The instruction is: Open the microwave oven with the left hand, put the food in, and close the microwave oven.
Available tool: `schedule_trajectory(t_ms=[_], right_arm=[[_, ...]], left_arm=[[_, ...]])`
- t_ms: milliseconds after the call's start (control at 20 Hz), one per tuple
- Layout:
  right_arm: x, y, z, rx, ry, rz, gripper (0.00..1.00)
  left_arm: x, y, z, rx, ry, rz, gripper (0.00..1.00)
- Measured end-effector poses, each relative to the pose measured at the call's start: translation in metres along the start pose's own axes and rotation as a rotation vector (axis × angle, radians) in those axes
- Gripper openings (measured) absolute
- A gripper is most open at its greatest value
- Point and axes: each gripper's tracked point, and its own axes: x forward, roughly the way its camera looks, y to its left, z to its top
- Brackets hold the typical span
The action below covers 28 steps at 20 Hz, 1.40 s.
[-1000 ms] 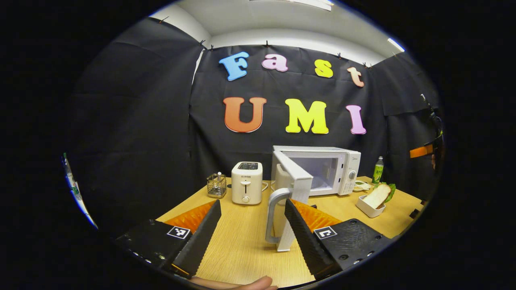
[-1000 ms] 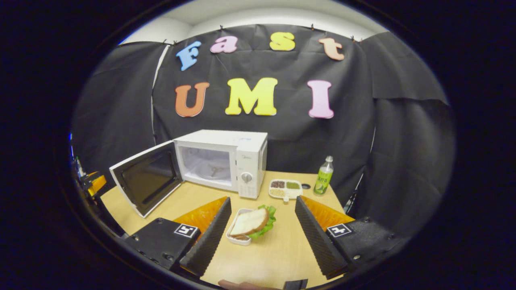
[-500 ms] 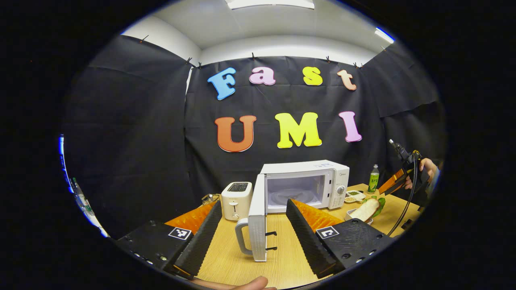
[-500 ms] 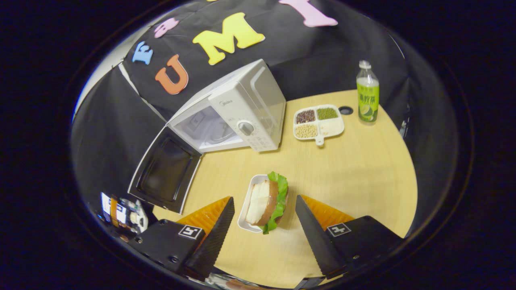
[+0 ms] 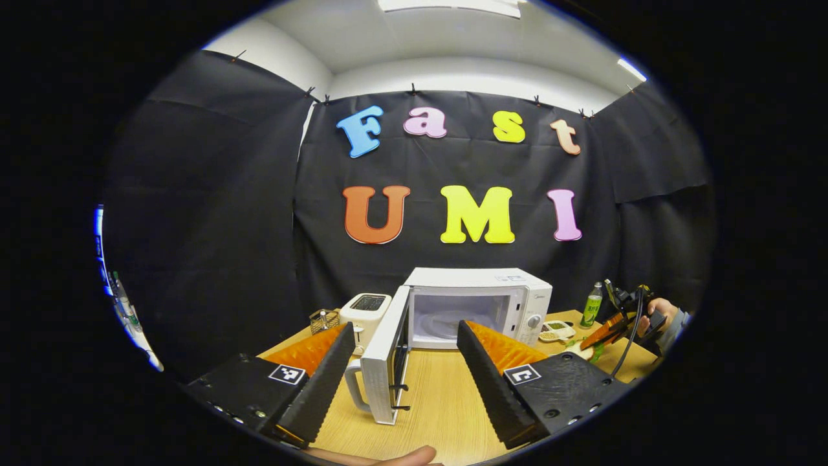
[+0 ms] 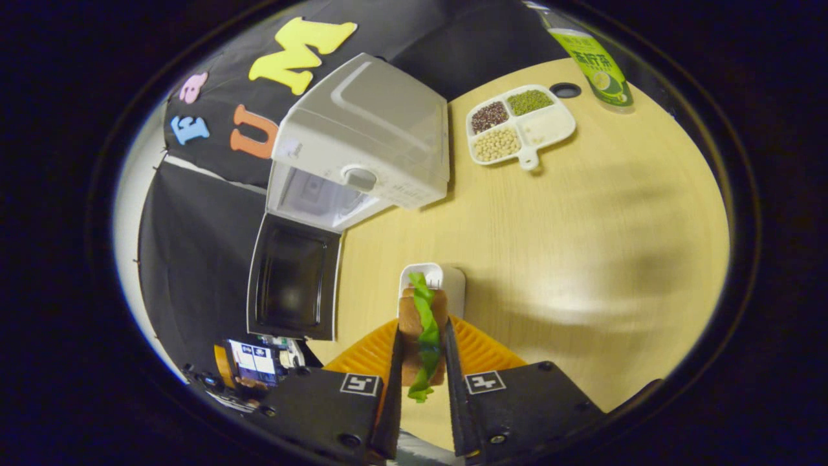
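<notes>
My right hand-held gripper clamps the brown-bread lettuce sandwich; my left hand-held gripper stands apart before the open white microwave oven.

A toaster, divided snack tray and green bottle stand on the table.

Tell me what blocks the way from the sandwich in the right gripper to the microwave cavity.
Nothing visible does. The right gripper is shut on the sandwich over its white dish. The microwave door is swung wide open, and bare table lies between the sandwich and the cavity.
</notes>
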Motion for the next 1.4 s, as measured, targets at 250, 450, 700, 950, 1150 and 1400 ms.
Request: schedule_trajectory(t_ms=[250,450,700,950,1150,1400], right_arm=[[-0.034,0.054,-0.009,-0.173,-0.093,-0.056,0.34],[-0.051,0.095,-0.024,-0.332,-0.167,-0.138,0.34],[-0.05,0.123,-0.034,-0.601,-0.301,-0.372,0.35],[-0.018,0.152,-0.043,-0.809,-0.394,-0.537,0.35],[0.021,0.178,-0.045,-0.861,-0.435,-0.534,0.36],[0.07,0.202,-0.04,-0.878,-0.467,-0.51,0.36]], left_arm=[[0.001,-0.006,0.006,-0.01,-0.011,-0.054,0.84],[-0.001,-0.007,0.005,0.007,-0.014,-0.094,0.95],[-0.006,-0.001,-0.007,0.05,0.006,-0.129,0.95],[-0.012,0.012,-0.017,0.11,0.0,-0.121,0.95],[-0.013,0.022,-0.02,0.107,-0.004,-0.128,0.96],[-0.015,0.035,-0.023,0.055,0.01,-0.14,0.96]])
